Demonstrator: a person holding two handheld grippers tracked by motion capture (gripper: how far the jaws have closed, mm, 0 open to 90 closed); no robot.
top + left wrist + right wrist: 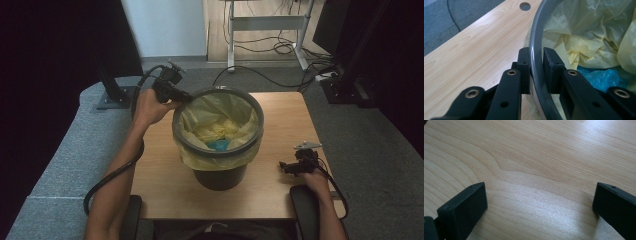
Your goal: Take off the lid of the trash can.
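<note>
High view: my left claw pinches the bin at its grey rim, far-left side, one jaw outside, one inside against the yellow liner. The bin stands mid-worktop. To move it well, I'd judge a firm clamp and a low, slow pull best, so it can't tip. Right claw rests near the worktop's right edge, jaws wide, holding nothing, well apart from the bin.

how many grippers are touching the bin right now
1: the left gripper clamps the grey rim of the bin; the right gripper sits open over the table, apart.
</note>
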